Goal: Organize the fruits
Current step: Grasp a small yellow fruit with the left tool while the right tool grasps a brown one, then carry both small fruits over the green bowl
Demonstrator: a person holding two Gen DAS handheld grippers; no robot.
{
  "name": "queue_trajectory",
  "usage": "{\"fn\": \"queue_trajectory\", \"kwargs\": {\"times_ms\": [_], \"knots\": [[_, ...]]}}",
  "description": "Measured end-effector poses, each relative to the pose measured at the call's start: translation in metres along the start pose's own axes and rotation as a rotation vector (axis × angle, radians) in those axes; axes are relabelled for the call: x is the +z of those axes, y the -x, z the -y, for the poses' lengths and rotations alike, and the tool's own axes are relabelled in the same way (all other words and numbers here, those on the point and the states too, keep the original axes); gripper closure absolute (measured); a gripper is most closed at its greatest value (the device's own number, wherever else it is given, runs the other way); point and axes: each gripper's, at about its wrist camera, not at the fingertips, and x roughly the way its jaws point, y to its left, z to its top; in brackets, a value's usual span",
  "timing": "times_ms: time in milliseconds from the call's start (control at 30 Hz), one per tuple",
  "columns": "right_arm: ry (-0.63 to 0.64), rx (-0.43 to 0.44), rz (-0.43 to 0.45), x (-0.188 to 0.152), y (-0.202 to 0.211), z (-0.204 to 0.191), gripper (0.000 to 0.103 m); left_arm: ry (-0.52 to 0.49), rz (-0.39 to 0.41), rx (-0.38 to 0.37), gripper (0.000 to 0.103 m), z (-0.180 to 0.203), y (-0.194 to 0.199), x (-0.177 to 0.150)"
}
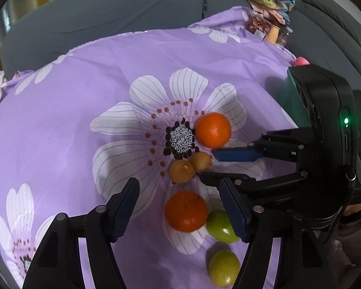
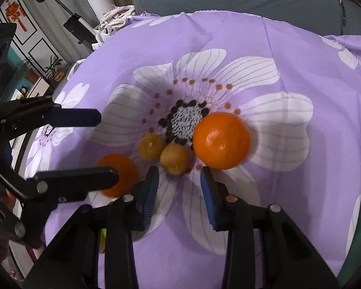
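Observation:
On the purple flowered cloth [image 1: 60, 120] lie two oranges, two small brown-yellow fruits and two green fruits. My left gripper [image 1: 179, 185] stands open over the near orange [image 1: 186, 210], and its pads do not touch the fruit. The green fruits [image 1: 221, 226] [image 1: 223, 267] lie by its right finger. My right gripper [image 2: 178, 175] is open with a narrow gap, its tips just short of one small fruit [image 2: 174, 159]. The second small fruit [image 2: 151, 147] is to its left and the far orange [image 2: 221, 139] to its right. The left gripper [image 2: 107, 147] partly hides the near orange [image 2: 122, 168].
A grey sofa [image 1: 108, 12] runs behind the cloth, with piled clothes [image 1: 264, 2] at its right end. A green object [image 1: 286, 96] and a pink thing [image 1: 300, 60] sit at the cloth's right edge. A white lamp [image 2: 101, 0] and a black appliance [image 2: 77, 26] stand beyond the left side.

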Motion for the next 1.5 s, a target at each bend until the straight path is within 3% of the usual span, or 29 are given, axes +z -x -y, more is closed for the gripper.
{"fn": "queue_trajectory", "kwargs": {"times_ms": [133,467,667,833,967,1067,1133,1500], "knots": [[0.032,-0.01,-0.007,0.008,-0.005,0.0,0.07,-0.006,-0.012,-0.018,0.04,-0.002,-0.005,0.006],[0.101,-0.011,-0.007,0.019,-0.012,-0.004,0.077,0.025,-0.031,-0.039,0.04,-0.013,-0.012,0.011],[0.086,-0.015,0.007,0.005,0.004,0.002,0.077,0.006,-0.048,-0.033,0.04,-0.007,-0.019,0.014],[0.047,-0.013,0.024,-0.012,0.022,0.011,0.077,-0.019,-0.071,-0.02,0.052,0.001,-0.029,0.017],[0.03,-0.005,0.046,-0.022,0.035,0.013,0.077,-0.036,-0.097,-0.013,0.054,0.007,-0.039,0.019],[0.029,0.001,0.063,-0.027,0.044,0.013,0.077,-0.037,-0.1,-0.002,0.07,0.01,-0.044,0.021],[0.026,0.003,0.075,-0.029,0.049,0.013,0.077,-0.032,-0.108,0.004,0.074,0.011,-0.047,0.021],[-0.01,0.001,0.118,-0.04,0.066,0.018,0.077,0.017,-0.067,-0.002,0.075,0.016,-0.028,0.015]]}}
